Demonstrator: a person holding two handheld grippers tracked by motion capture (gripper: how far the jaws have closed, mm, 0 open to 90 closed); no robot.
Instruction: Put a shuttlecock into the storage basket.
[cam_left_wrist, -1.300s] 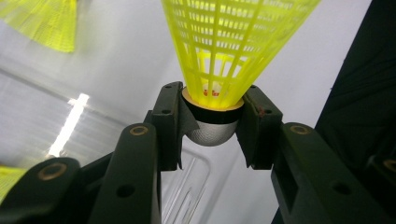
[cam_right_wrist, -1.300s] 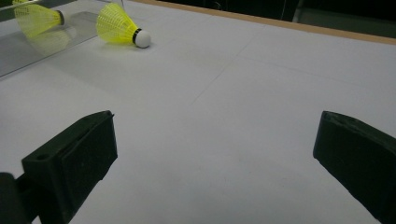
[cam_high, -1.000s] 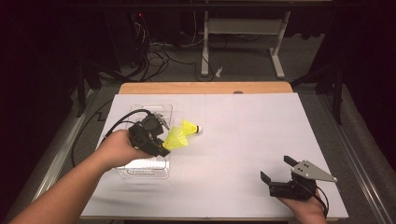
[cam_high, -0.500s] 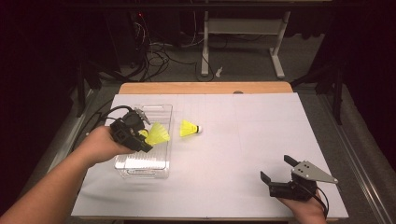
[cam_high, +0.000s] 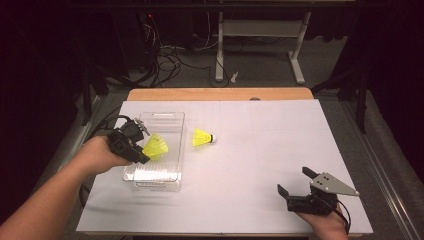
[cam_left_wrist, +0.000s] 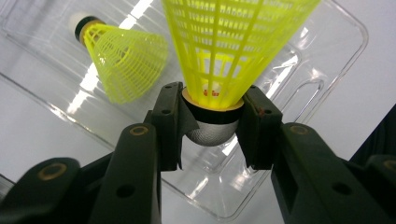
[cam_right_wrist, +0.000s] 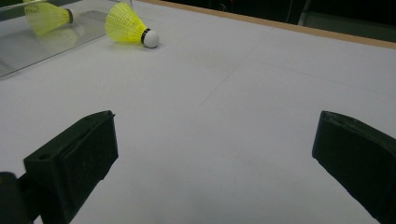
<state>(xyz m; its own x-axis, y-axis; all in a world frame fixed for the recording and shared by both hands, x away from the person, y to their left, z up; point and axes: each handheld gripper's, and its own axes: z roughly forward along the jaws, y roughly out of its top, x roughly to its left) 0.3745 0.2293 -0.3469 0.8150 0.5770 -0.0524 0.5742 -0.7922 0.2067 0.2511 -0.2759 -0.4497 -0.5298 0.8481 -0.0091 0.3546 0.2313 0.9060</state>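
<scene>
Your left gripper (cam_left_wrist: 212, 135) pinches a yellow mesh shuttlecock (cam_left_wrist: 231, 46) by its cork, jaws pressed against it. Your right gripper (cam_high: 299, 191): jaws spread. Surface (cam_high: 260, 150): white, wood-edged; room dark.

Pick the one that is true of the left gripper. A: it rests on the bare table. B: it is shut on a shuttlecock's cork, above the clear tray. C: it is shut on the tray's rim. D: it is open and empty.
B: the left gripper clamps the cork of a shuttlecock above the tray.

My left gripper (cam_high: 145, 156) held a yellow shuttlecock (cam_high: 156, 147) over the clear tray (cam_high: 170, 118); another shuttlecock (cam_high: 202, 137) lay beside it.
</scene>
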